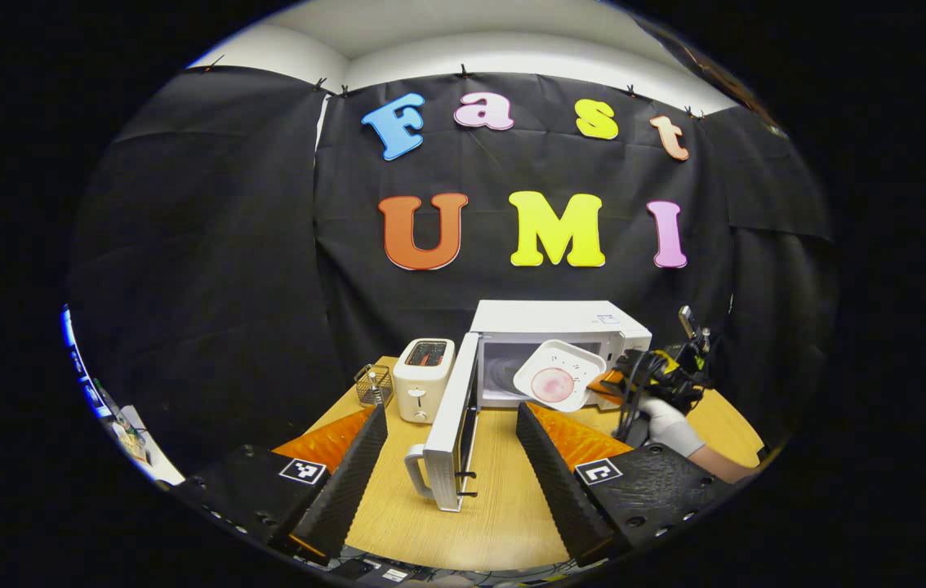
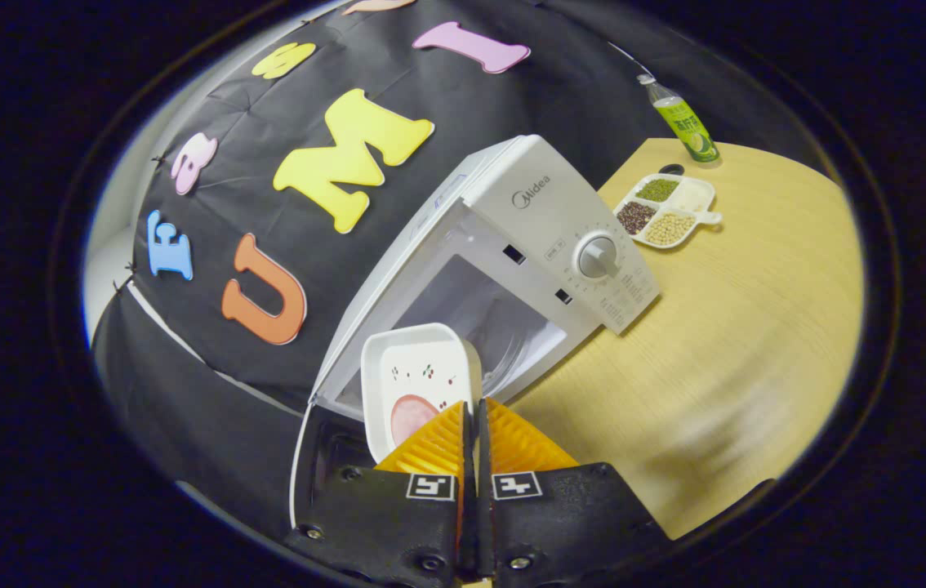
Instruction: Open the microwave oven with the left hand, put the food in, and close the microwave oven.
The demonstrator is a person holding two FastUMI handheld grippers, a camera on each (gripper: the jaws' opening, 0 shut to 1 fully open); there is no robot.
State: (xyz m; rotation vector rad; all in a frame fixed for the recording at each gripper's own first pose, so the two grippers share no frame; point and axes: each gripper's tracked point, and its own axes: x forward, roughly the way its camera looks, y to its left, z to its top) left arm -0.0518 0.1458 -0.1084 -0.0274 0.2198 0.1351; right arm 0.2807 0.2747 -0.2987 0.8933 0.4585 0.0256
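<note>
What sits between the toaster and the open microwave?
In the left gripper view, the microwave's swung-open door stands between the toaster and the microwave cavity, edge-on to the camera. Nothing else lies in that stretch.

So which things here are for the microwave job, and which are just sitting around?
For the job:
- microwave, door open
- white dish of food, at the microwave's opening
- right gripper, shut on the dish's rim
- left gripper, open

Just sitting around:
- toaster
- wire basket
- divided snack tray
- green bottle
</note>
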